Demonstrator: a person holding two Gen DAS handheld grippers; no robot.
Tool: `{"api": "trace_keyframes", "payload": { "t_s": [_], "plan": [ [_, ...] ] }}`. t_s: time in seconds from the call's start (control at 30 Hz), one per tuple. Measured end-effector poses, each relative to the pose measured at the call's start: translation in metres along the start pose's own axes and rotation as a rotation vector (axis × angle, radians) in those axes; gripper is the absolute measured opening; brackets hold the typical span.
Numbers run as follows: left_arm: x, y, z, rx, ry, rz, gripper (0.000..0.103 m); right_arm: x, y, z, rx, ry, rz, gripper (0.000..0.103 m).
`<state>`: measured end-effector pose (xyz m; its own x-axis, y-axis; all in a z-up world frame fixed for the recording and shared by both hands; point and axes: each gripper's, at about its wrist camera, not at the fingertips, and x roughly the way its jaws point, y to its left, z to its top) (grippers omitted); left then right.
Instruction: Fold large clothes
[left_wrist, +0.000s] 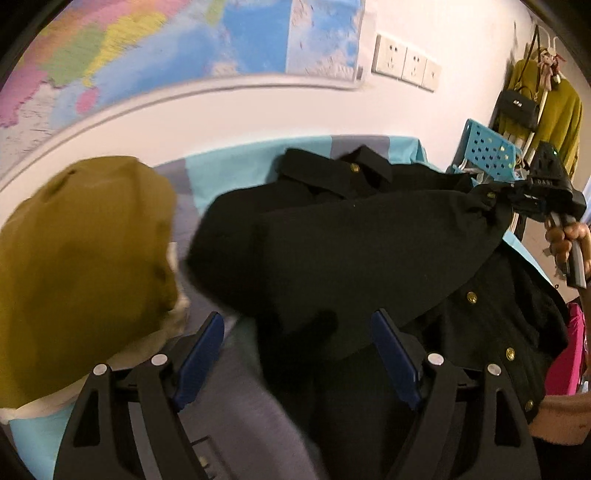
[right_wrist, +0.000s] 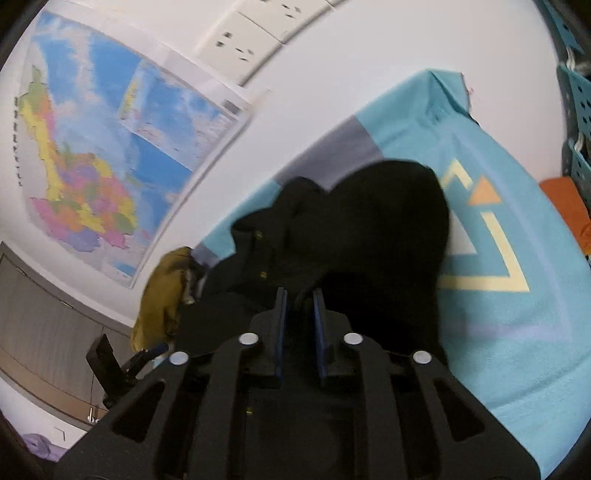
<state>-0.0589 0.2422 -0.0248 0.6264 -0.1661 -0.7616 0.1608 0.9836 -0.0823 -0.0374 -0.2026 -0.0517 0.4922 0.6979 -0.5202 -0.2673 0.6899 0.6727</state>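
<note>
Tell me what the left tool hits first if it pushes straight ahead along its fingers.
Most likely the black jacket: the open left tool points at its near edge, the folded sleeve lying just beyond the fingertips. Depth is unclear, so it may pass slightly above the fabric.

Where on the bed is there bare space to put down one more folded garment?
The widest bare patch is the blue sheet with its yellow triangle print, right of the black jacket. A narrow grey strip lies between the jacket and the mustard garment. The middle is crowded: the right tool grips the jacket's sleeve, the left tool hangs open.
</note>
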Motion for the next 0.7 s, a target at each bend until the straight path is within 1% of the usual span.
{"api": "trace_keyframes", "payload": {
  "t_s": [0.03,0.07,0.1,0.17,0.2,0.27,0.33,0.37,0.4,0.43,0.47,0.5,0.53,0.57,0.6,0.63,0.7],
  "plan": [
    [0.006,-0.002,0.002,-0.005,0.014,0.003,0.079,-0.004,-0.001,-0.003,-0.012,-0.001,-0.010,0.035],
    [0.012,-0.003,0.004,-0.011,0.027,0.005,0.078,-0.010,0.000,-0.006,-0.025,0.000,-0.004,0.044],
    [0.015,-0.004,0.005,-0.014,0.032,0.005,0.078,-0.014,0.002,-0.008,-0.045,0.000,0.011,0.051],
    [0.020,-0.007,0.005,-0.016,0.033,0.025,0.077,-0.024,0.014,-0.011,-0.090,-0.021,-0.009,0.057],
    [0.020,-0.007,0.005,-0.017,0.027,0.028,0.076,-0.030,0.016,-0.013,-0.118,-0.033,-0.024,0.064],
    [0.020,-0.008,0.006,-0.027,0.012,0.027,0.076,-0.038,0.020,-0.021,-0.176,-0.033,-0.012,0.071],
    [0.020,-0.009,0.009,-0.030,0.000,0.033,0.074,-0.036,0.023,-0.027,-0.224,-0.008,-0.036,0.072],
    [0.020,-0.011,0.011,-0.032,-0.006,0.031,0.074,-0.030,0.024,-0.030,-0.244,0.008,-0.063,0.072],
    [0.022,-0.012,0.013,-0.034,-0.006,0.027,0.074,-0.022,0.025,-0.034,-0.267,0.024,-0.097,0.069],
    [0.024,-0.014,0.014,-0.035,-0.003,0.028,0.074,-0.017,0.025,-0.035,-0.281,0.029,-0.109,0.062],
    [0.027,-0.016,0.016,-0.035,0.003,0.035,0.074,-0.010,0.025,-0.037,-0.297,0.043,-0.111,0.038],
    [0.029,-0.018,0.017,-0.032,0.007,0.045,0.074,-0.006,0.026,-0.037,-0.313,0.048,-0.127,0.020],
    [0.032,-0.020,0.019,-0.029,0.010,0.058,0.074,-0.006,0.029,-0.035,-0.325,0.032,-0.144,0.010],
    [0.032,-0.022,0.020,-0.027,0.010,0.073,0.073,-0.010,0.033,-0.031,-0.337,0.004,-0.141,0.005],
    [0.033,-0.023,0.021,-0.027,0.007,0.083,0.073,-0.015,0.035,-0.028,-0.336,-0.019,-0.132,0.005],
    [0.032,-0.023,0.023,-0.032,0.000,0.091,0.073,-0.023,0.037,-0.020,-0.320,-0.061,-0.113,0.005],
    [0.032,-0.021,0.028,-0.053,-0.013,0.097,0.073,-0.032,0.040,-0.005,-0.297,-0.126,-0.112,0.005]
  ]
}}
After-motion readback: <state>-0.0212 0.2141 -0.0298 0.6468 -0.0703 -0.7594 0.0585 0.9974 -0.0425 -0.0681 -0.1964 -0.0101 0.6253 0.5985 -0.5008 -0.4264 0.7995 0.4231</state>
